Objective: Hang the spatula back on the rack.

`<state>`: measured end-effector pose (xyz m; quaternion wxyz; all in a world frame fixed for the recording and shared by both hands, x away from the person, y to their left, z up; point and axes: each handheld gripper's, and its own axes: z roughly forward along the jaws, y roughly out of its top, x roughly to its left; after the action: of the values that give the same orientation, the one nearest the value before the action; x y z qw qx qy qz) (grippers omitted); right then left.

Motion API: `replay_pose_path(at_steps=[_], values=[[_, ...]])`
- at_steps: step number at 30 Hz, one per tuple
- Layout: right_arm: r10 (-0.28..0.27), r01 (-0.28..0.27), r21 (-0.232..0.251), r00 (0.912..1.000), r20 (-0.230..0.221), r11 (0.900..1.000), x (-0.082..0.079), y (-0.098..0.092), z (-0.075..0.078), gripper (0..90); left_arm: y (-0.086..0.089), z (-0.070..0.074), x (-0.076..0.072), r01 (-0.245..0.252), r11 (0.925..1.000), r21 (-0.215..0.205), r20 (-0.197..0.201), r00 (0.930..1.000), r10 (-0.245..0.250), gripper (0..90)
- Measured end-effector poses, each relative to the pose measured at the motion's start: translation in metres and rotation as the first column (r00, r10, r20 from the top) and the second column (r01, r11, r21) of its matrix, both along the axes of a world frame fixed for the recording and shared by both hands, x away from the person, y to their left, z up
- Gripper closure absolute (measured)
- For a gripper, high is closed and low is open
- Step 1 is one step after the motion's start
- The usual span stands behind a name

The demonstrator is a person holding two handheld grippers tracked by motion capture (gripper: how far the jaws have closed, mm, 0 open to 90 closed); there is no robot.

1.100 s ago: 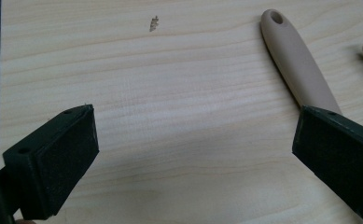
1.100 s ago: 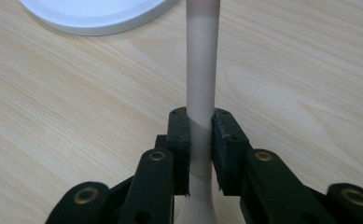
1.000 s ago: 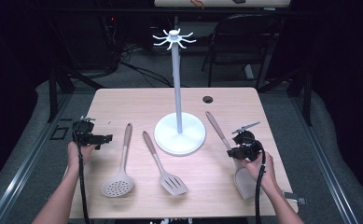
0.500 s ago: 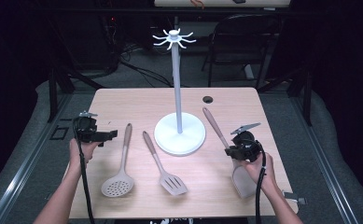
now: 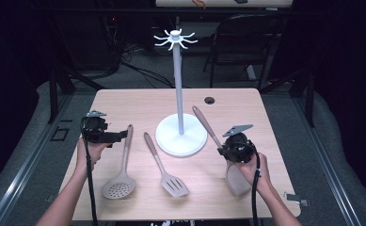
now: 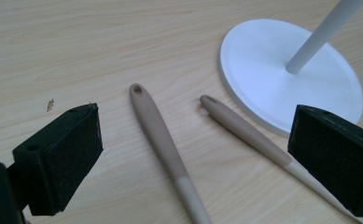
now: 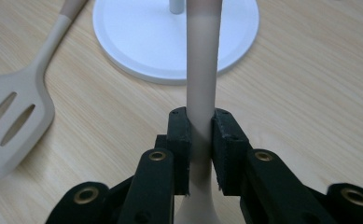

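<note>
A white hook stand (image 5: 177, 89) rises from its round base (image 5: 190, 141) in the middle of the wooden table (image 5: 138, 106). My right gripper (image 5: 224, 150) is shut on the tan handle (image 7: 201, 70) of a utensil. That handle slants up and left over the base, and the pale head (image 5: 237, 181) sits by the hand. My left gripper (image 5: 120, 135) hovers with its jaws wide apart, above the handle end of a skimmer (image 5: 118, 184). In the left gripper view, the skimmer handle (image 6: 158, 135) and the spatula handle (image 6: 244, 130) lie between the pads (image 6: 62, 154), untouched. A slotted spatula (image 5: 173, 183) lies between skimmer and base.
A small black grommet hole (image 5: 210, 100) sits in the table's far side. A dark chair (image 5: 246, 37) and cables stand on the floor behind the table. The slotted spatula (image 7: 11, 126) lies left of the held handle in the right gripper view.
My left gripper has risen and shifted right toward the skimmer handle. My right gripper has drifted left with the utensil, its handle tip swinging over the stand's base.
</note>
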<state>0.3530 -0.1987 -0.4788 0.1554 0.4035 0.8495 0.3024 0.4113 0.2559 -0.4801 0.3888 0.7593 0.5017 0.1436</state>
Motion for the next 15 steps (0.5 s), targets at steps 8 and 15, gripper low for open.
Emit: replay_pose_path(at_steps=[8, 15], values=[[0.045, -0.045, -0.009, 0.9986, 0.026, 0.999, 0.003, 0.02, 0.007, 78.7, -0.014, 0.003, -0.004, 0.047, 0.9984, -0.031, 0.012, 0.9988, -0.047, 0.0], [0.063, -0.063, 0.009, 0.9961, 0.063, 0.998, 0.005, 0.031, 0.011, 78.8, -0.026, 0.012, -0.006, 0.039, 0.9988, -0.028, 0.069, 0.9969, -0.037, 0.3]])
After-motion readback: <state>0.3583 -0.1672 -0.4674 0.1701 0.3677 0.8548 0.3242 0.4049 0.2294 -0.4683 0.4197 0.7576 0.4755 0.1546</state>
